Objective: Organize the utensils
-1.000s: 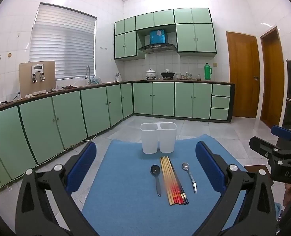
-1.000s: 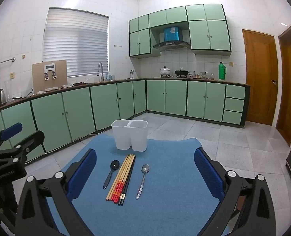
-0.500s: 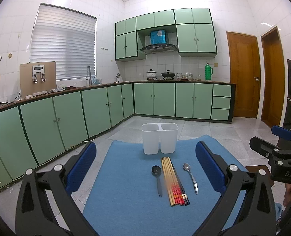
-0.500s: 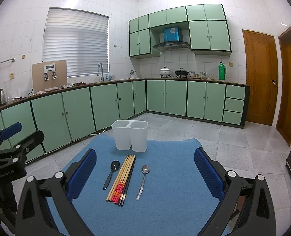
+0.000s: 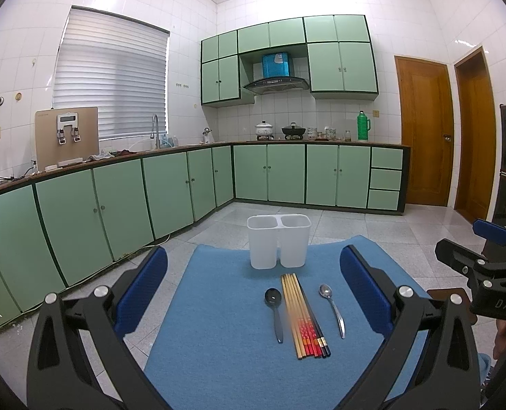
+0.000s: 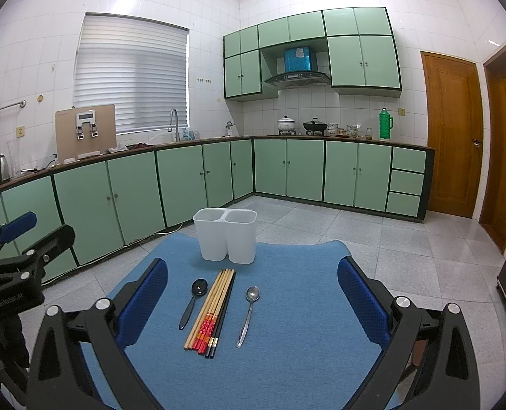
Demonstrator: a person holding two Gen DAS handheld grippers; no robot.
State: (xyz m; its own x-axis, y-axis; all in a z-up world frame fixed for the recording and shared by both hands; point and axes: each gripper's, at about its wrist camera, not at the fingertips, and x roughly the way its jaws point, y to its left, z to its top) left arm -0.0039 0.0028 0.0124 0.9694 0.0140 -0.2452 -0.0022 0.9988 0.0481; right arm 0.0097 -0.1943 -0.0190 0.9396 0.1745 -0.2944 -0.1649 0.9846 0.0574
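Observation:
On a blue mat (image 5: 218, 324) (image 6: 304, 324) stands a white two-compartment utensil holder (image 5: 278, 241) (image 6: 225, 235) at the far end. In front of it lie a black spoon (image 5: 275, 311) (image 6: 192, 302), a bundle of several chopsticks (image 5: 304, 314) (image 6: 212, 311) and a metal spoon (image 5: 331, 309) (image 6: 249, 312), side by side. My left gripper (image 5: 253, 294) is open, held above the near part of the mat, short of the utensils. My right gripper (image 6: 253, 294) is open too, equally short of them. Nothing is between either pair of fingers.
The mat covers a small table amid a tiled kitchen floor. Green cabinets (image 5: 116, 205) (image 6: 184, 184) line the left and far walls. Each gripper shows at the edge of the other's view: the right gripper (image 5: 485, 266) and the left gripper (image 6: 17, 256). Wooden doors (image 6: 454, 136) stand on the right.
The left wrist view has shifted slightly, with the holder and utensils drifting a little right in frame. The right gripper has hardly moved. Both stay open.

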